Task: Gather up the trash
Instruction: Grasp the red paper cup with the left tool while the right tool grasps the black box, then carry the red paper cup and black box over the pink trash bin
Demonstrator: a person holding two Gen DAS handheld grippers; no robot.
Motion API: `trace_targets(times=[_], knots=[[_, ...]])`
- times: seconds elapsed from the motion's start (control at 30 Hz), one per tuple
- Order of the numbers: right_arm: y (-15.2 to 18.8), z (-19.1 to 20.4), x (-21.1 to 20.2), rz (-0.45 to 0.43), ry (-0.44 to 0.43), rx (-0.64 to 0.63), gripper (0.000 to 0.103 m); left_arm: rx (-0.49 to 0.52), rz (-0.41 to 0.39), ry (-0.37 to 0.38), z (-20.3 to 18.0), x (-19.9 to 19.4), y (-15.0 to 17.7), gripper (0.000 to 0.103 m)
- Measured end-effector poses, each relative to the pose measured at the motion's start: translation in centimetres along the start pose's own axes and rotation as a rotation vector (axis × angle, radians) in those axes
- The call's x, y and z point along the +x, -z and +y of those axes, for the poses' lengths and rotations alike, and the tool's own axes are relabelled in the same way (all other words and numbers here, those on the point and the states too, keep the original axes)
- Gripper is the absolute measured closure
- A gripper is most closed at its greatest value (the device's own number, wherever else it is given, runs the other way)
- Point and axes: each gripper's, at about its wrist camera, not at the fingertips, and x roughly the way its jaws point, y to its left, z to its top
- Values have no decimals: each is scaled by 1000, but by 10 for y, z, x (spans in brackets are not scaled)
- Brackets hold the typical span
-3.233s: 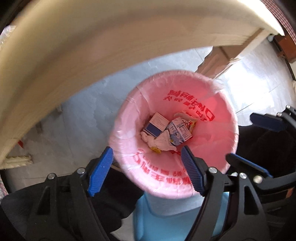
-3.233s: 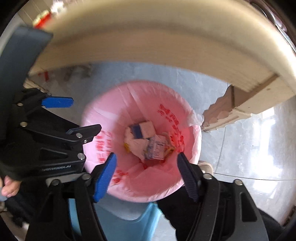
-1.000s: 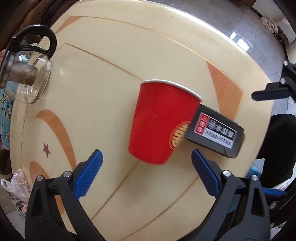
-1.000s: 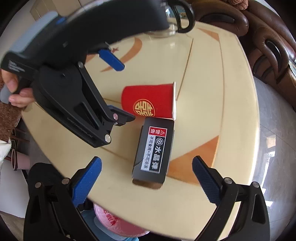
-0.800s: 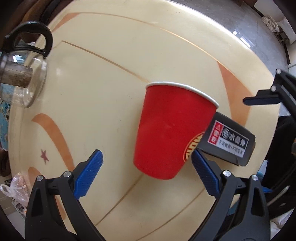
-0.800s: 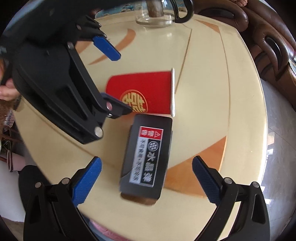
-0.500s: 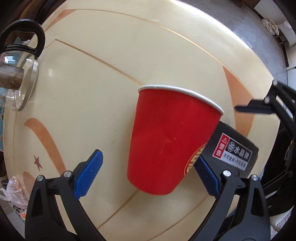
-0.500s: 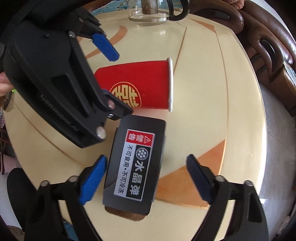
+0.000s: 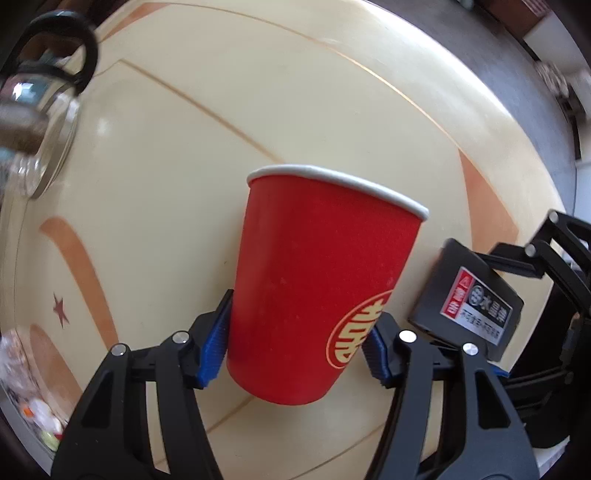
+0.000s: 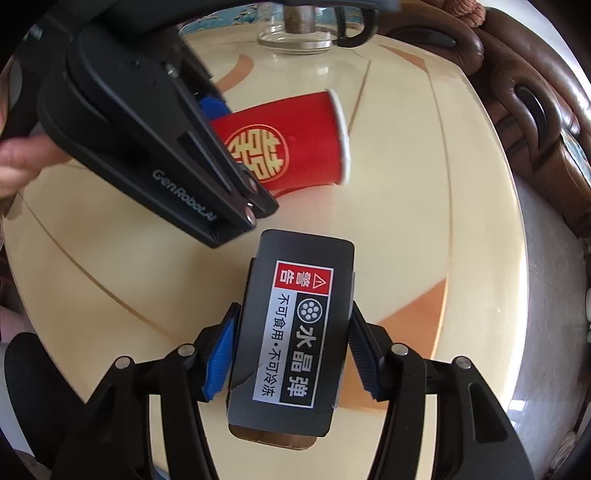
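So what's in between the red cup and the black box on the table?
Just bare table shows between the red cup and the black box in the left wrist view. In the right wrist view, the left gripper's finger reaches into that gap.

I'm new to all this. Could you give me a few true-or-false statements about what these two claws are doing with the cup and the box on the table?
1. The left gripper is closed on the red paper cup. True.
2. The cup stands upright on the table. False: it lies on its side, with its white rim pointing away from the left gripper.
3. The right gripper is closed on the black box. True.
4. The black box sits inside the cup. False: it lies beside the cup.
5. A glass teapot stands at the far edge of the table. True.
6. The right gripper holds a crumpled tissue. False: it holds the black box.
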Motion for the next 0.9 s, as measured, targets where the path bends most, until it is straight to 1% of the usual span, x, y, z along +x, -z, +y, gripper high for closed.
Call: trace_targets(times=[0.1, 0.17, 0.27, 0.4, 0.5, 0.53, 0.63, 0.73, 0.8, 0.9], knots=[[-5, 0, -7, -8, 5, 4, 48, -71, -24, 6, 9, -6, 8, 42], [-3, 0, -16, -20, 15, 3, 48, -119, -45, 19, 14, -14, 16, 42], [4, 4, -34, -41, 23, 3, 48, -174, -66, 11, 18, -28, 33, 42], [14, 17, -64, -80, 33, -8, 48, -198, -111, -25, 13, -56, 66, 42], [21, 27, -89, -114, 37, -23, 48, -213, -154, -66, -4, -81, 94, 42], [25, 32, -99, -126, 39, -31, 48, -216, -166, -81, -25, -86, 90, 42], [39, 43, -124, -152, 31, -37, 48, -247, -216, -97, -43, -112, 127, 42], [50, 57, -149, -179, 27, -41, 48, -262, -249, -114, -51, -122, 155, 42], [58, 68, -166, -198, 31, -53, 48, -280, -261, -120, -70, -129, 179, 42], [63, 74, -179, -219, 36, -70, 48, -291, -284, -134, -88, -140, 202, 42]])
